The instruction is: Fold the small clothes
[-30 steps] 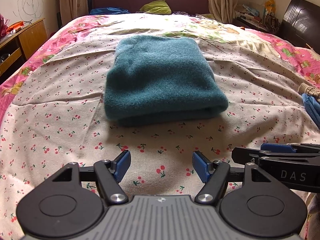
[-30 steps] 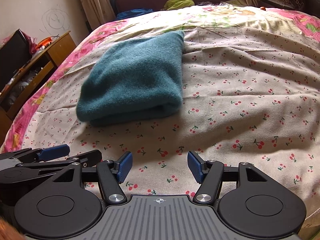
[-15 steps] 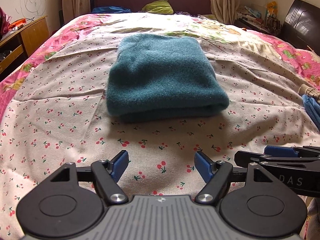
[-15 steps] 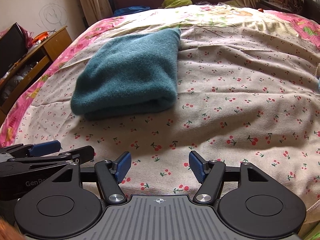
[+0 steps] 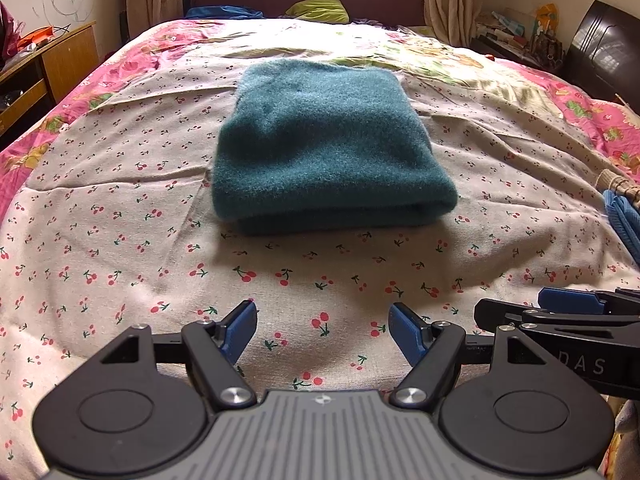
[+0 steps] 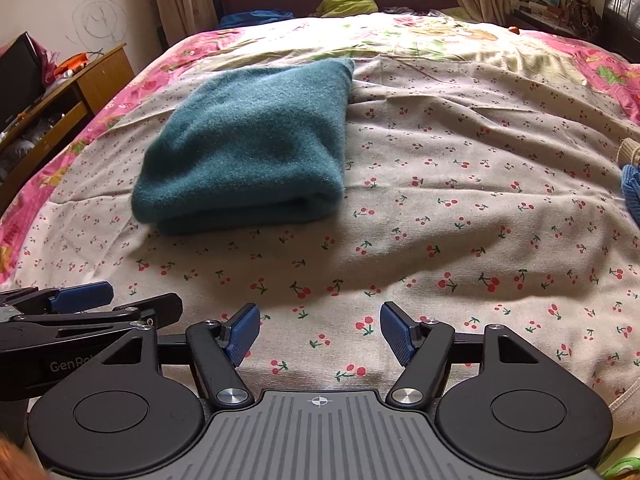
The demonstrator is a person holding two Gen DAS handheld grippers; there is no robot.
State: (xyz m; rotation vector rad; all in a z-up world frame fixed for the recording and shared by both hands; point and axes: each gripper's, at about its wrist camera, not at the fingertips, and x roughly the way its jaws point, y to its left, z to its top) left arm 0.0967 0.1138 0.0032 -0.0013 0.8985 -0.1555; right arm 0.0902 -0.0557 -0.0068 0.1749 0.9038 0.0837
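Observation:
A teal fleece garment (image 5: 324, 148) lies folded into a thick rectangle on the cherry-print sheet (image 5: 120, 208), its folded edge toward me. It also shows in the right wrist view (image 6: 252, 148), left of centre. My left gripper (image 5: 322, 330) is open and empty, held over the sheet short of the garment. My right gripper (image 6: 318, 330) is open and empty too, beside the left one and to the garment's right. Each gripper shows in the other's view, the right one (image 5: 568, 312) and the left one (image 6: 80, 308).
A blue cloth (image 5: 624, 220) with a beige roll lies at the bed's right edge. A wooden cabinet (image 5: 48, 64) stands left of the bed. A green pillow (image 5: 320, 10) lies at the headboard. Cluttered shelves (image 5: 516, 36) stand at the back right.
Both grippers have drawn back a little from the folded garment and stayed open. The garment has not moved.

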